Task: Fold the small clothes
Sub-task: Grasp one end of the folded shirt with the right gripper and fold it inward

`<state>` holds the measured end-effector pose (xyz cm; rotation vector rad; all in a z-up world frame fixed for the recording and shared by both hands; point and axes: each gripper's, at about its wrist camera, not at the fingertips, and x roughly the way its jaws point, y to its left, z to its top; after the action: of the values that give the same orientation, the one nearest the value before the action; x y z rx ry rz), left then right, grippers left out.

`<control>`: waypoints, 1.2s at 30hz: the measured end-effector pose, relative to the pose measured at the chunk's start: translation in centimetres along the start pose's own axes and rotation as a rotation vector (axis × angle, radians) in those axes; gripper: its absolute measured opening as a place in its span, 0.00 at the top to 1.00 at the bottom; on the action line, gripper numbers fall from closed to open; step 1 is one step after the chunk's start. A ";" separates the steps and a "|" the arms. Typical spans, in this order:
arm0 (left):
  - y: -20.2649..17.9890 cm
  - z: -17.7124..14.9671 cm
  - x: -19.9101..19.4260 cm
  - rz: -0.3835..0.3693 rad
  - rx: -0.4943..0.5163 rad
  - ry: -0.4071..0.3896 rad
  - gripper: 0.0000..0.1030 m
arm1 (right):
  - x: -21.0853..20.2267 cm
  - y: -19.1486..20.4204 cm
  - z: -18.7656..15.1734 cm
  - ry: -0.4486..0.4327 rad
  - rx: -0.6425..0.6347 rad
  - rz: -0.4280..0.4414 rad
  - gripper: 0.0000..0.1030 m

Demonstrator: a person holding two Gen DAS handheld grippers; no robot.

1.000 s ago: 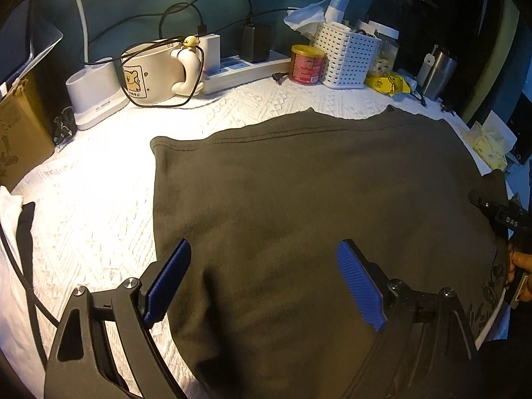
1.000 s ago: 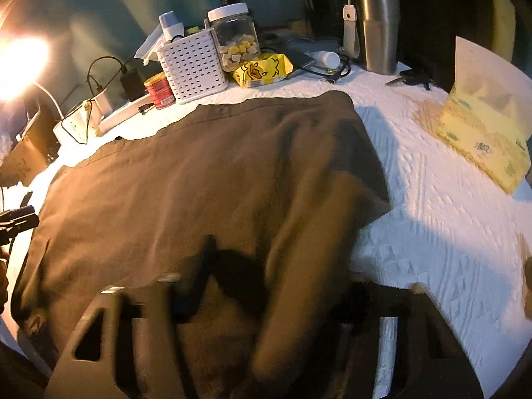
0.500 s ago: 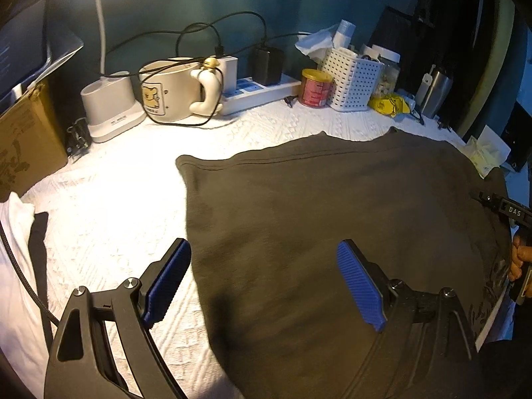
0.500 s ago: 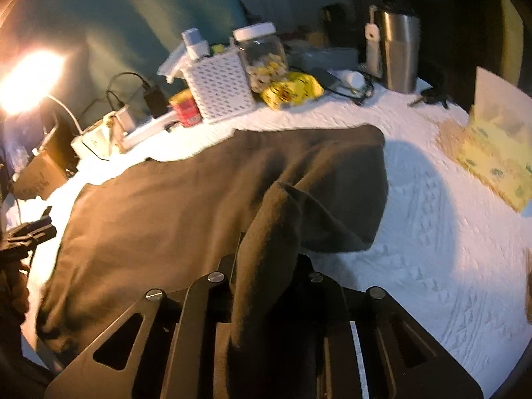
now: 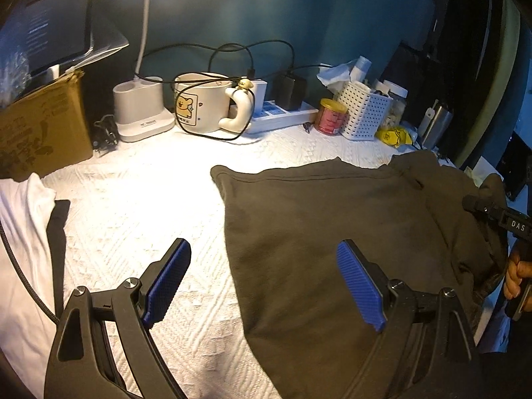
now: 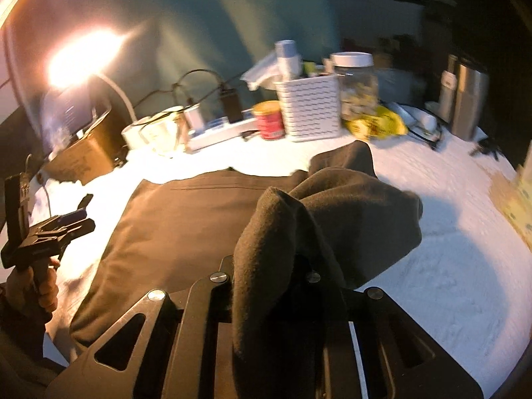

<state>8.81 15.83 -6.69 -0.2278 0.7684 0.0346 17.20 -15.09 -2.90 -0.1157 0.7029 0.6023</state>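
A dark brown garment point(image 5: 332, 226) lies spread on the white textured cloth point(image 5: 139, 199) that covers the table. My left gripper point(image 5: 262, 246) hovers open over the garment's left edge, its blue pads point(image 5: 169, 276) holding nothing. My right gripper point(image 6: 266, 266) is shut on the garment's right edge, and a bunched fold point(image 6: 299, 219) stands up out of the jaws and hides the pads. The raised part drapes back over the flat part point(image 6: 186, 219). In the left wrist view the right gripper point(image 5: 492, 209) shows at the far right with cloth hanging from it. The right wrist view has the left gripper point(image 6: 71, 221) at its left edge.
Along the back stand a cardboard box point(image 5: 40, 129), a bear mug point(image 5: 202, 103) wrapped in cable, a power strip point(image 5: 282, 116), a red can point(image 5: 331, 116), a white basket point(image 5: 364, 113), a jar point(image 6: 355, 83) and a steel tumbler point(image 6: 468, 99). White fabric point(image 5: 23, 232) lies at the left.
My right gripper closed on the garment's right edge and lifted it up and toward the left. The left gripper drifted leftward off the garment, staying open.
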 end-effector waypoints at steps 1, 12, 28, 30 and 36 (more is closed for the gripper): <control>0.2 -0.1 -0.1 -0.002 -0.005 -0.003 0.14 | 0.2 0.6 0.2 0.004 -0.012 0.008 0.85; 2.3 -0.8 -1.7 -0.011 -0.031 -0.028 0.14 | 3.2 7.3 0.4 0.073 -0.120 0.064 0.85; 5.4 -2.1 -2.1 0.024 -0.095 0.006 0.14 | 7.5 13.6 -0.9 0.201 -0.184 0.065 0.85; 5.5 -2.2 -2.5 0.020 -0.097 0.000 0.14 | 7.9 14.0 -1.1 0.220 -0.167 0.065 0.85; 5.9 -2.2 -2.9 0.029 -0.123 -0.009 0.14 | 8.4 15.7 -1.5 0.277 -0.172 0.066 0.78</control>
<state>4.52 21.26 -7.35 -0.3333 0.7615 0.1102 12.68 1.43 -7.90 -0.3411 0.9246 0.7173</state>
